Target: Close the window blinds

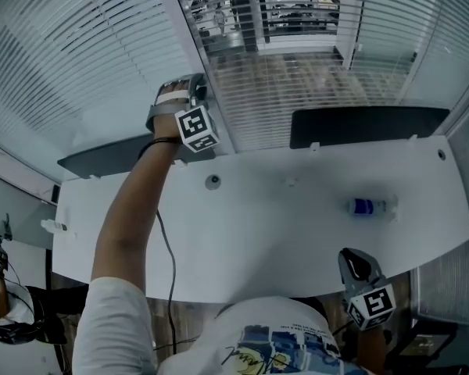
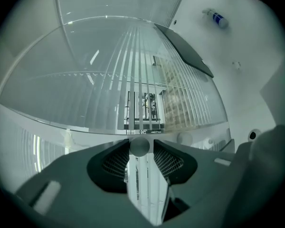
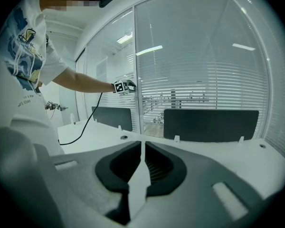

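Lettering on bottle point(image 1: 369, 206) unreadable; left gripper point(image 2: 140, 144) pinches round blind knob point(image 2: 139, 147).

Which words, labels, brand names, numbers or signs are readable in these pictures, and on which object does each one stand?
No text can be read anywhere.
Blue and yellow print on the white T-shirt: script-like writing, too blurred to read.
Blue label on the small clear bottle, lying on the white desk: too small to read.
Cubes with black-and-white square markers: patterns only, no letters.
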{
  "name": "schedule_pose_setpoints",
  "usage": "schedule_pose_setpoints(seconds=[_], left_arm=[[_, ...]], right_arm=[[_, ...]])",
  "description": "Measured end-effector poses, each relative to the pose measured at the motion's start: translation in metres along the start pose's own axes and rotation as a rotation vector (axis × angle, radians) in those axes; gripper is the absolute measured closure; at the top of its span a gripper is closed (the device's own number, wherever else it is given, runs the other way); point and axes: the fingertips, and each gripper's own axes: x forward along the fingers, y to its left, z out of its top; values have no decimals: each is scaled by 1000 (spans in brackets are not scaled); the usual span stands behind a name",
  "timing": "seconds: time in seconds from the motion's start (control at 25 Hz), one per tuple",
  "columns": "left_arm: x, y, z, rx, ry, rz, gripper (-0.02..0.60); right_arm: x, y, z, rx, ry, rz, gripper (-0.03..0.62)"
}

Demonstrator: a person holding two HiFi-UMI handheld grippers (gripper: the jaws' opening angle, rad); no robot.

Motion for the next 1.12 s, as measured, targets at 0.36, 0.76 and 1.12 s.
schedule_pose_setpoints(seconds=[0.36, 0.76, 1.12], left_arm=[[-2, 8, 6, -147, -34, 6, 463], [-9, 19, 0, -692, -52, 36, 457], [-11, 24, -8, -1131, -79, 37, 457]], right_arm=[[2, 2, 0, -4, 14, 1, 574], [3, 0, 1, -11, 16, 8, 575], [8, -3, -3, -8, 15, 17, 575]])
